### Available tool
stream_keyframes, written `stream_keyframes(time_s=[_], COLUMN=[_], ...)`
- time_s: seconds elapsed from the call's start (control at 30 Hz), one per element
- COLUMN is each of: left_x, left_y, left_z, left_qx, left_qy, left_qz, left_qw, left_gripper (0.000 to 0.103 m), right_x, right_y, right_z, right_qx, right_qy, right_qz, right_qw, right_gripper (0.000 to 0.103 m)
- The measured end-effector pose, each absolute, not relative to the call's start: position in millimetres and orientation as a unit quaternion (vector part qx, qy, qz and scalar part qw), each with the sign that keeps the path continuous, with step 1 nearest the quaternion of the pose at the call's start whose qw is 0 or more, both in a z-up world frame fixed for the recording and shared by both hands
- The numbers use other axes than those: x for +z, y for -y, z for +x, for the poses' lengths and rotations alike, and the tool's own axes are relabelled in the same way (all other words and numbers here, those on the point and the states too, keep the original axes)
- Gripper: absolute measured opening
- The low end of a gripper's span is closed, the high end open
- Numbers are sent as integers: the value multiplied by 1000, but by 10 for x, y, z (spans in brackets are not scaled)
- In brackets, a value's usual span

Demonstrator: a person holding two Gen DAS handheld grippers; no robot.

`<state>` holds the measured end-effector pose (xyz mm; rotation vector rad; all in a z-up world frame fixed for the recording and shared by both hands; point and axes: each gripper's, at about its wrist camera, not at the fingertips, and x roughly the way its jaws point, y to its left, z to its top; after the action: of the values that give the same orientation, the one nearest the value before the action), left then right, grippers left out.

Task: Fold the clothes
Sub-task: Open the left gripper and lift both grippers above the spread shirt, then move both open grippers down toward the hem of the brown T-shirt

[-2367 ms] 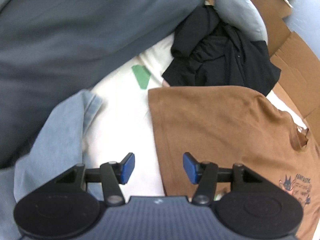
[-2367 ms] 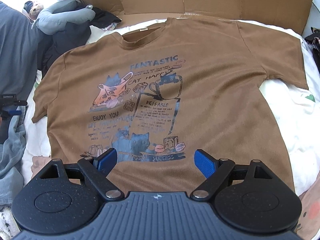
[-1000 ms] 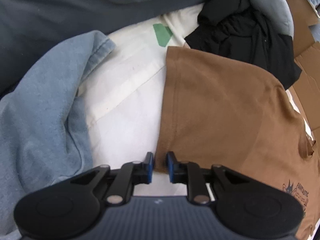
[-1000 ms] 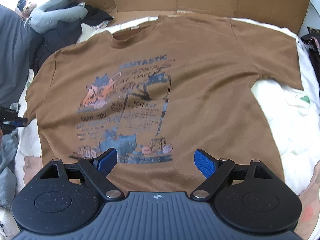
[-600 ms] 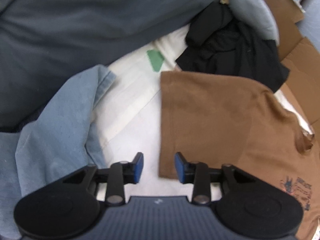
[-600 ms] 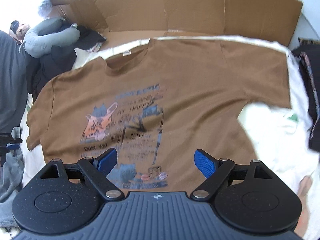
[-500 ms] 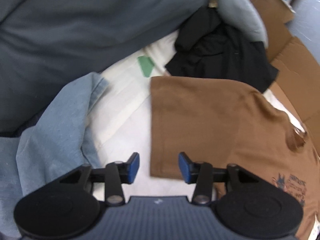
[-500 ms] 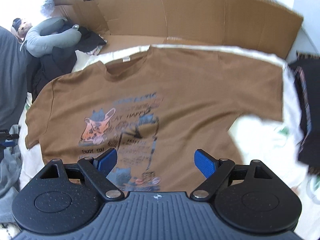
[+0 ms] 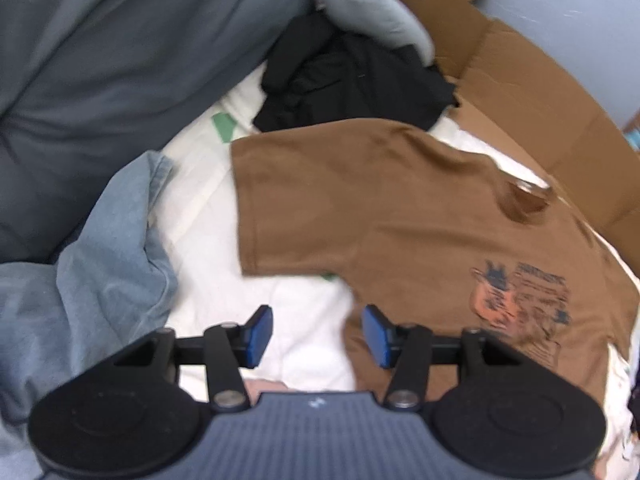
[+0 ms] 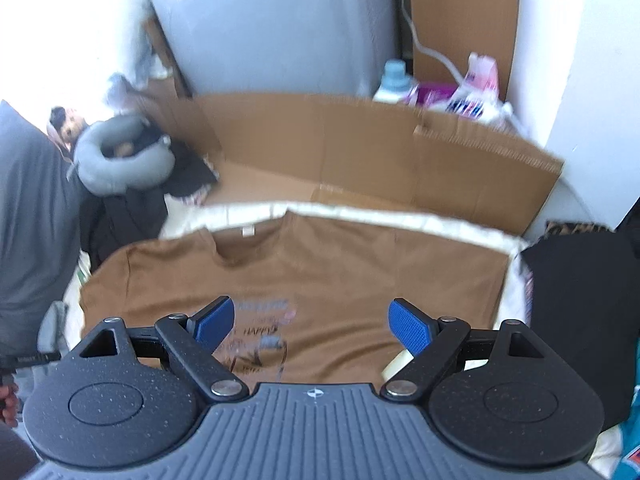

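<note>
A brown T-shirt [image 9: 400, 216] with a printed cartoon on its chest lies flat, face up, on a white sheet [image 9: 208, 208]. Its left sleeve spreads out toward the upper left in the left wrist view. My left gripper [image 9: 316, 334] hangs above the sheet just below that sleeve; its jaws are opening and nothing is between them. The same brown T-shirt [image 10: 320, 272] fills the middle of the right wrist view, collar toward the cardboard. High above its printed chest my right gripper [image 10: 310, 326] stands wide open and holds nothing.
A light blue garment [image 9: 100, 256] and a grey blanket [image 9: 120, 60] lie left of the sheet. Black clothes [image 9: 352, 84] and a grey neck pillow [image 10: 120, 164] sit beyond the sleeve. Cardboard [image 10: 360, 152] walls the far side. More dark clothes [image 10: 580, 300] lie at the right.
My left gripper let go of the sleeve edge, opened and rose. My right gripper lifted well away from the shirt, still open, so the wall and cardboard came into view.
</note>
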<state>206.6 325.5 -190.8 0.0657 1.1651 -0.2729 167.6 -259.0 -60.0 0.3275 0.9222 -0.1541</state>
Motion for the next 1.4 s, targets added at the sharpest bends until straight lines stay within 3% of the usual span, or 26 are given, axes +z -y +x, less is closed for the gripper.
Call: stream_keyframes(time_s=[0.17, 0.53, 1.03, 1.4], left_x=[-1536, -997, -843, -1144], left_y=[-3094, -3104, -3157, -3007], left_z=[1862, 1515, 1081, 951], left_qx=[-147, -133, -130, -148], left_qy=[-537, -531, -539, -558], left_qz=[57, 72, 88, 103], left_qw=[829, 834, 828, 810], left_gripper=[67, 68, 71, 72], right_x=[-125, 556, 516, 282], right_y=[2988, 3603, 3995, 4220], right_z=[1627, 1262, 323, -579], right_qx=[-73, -37, -5, -25], right_qy=[-425, -411, -400, -419], right_qz=[182, 185, 194, 181], right_qw=[884, 892, 896, 889], right_gripper=[89, 89, 89, 89])
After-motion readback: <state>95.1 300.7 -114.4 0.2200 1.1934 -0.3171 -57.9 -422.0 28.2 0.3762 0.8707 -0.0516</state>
